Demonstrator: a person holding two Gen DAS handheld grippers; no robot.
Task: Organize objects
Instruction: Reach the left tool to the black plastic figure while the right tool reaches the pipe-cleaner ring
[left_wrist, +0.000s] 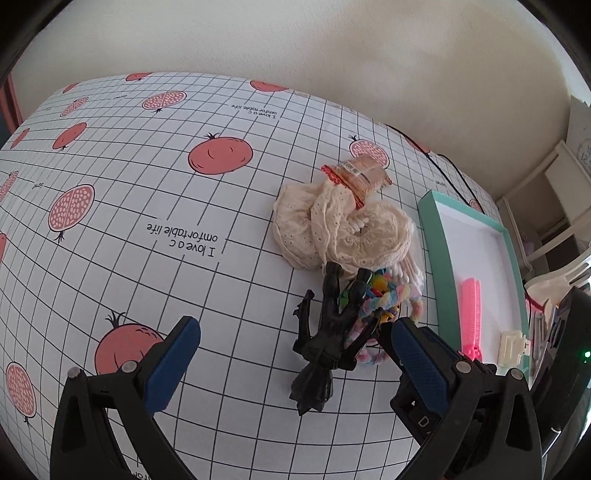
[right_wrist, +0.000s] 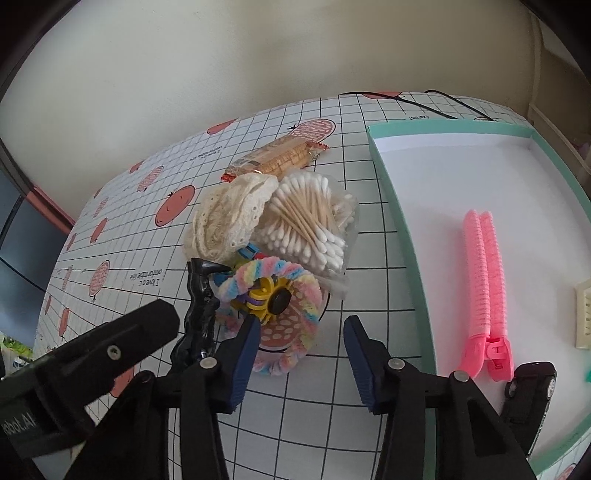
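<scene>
A small heap of clutter sits on the gridded surface (left_wrist: 155, 206) just beside a mint-rimmed tray (right_wrist: 402, 229), which already holds a pink hair clip (right_wrist: 484, 288) and a cream clip (left_wrist: 513, 349) — so the tray looks like the sorting place. The left claw (left_wrist: 291, 354) stands wide open over a black hair claw clip (left_wrist: 325, 343), nothing pressed between its blue pads, probably lining up a pick. The right claw (right_wrist: 301, 350) is partly open and empty, its left pad close to a pastel scrunchie (right_wrist: 291, 291) ringed around a yellow toy (right_wrist: 266, 295). Cotton swabs (right_wrist: 306, 221), a lace cloth (right_wrist: 229, 218) and a snack packet (right_wrist: 277, 158) overlap — what lies beneath them is hidden.
</scene>
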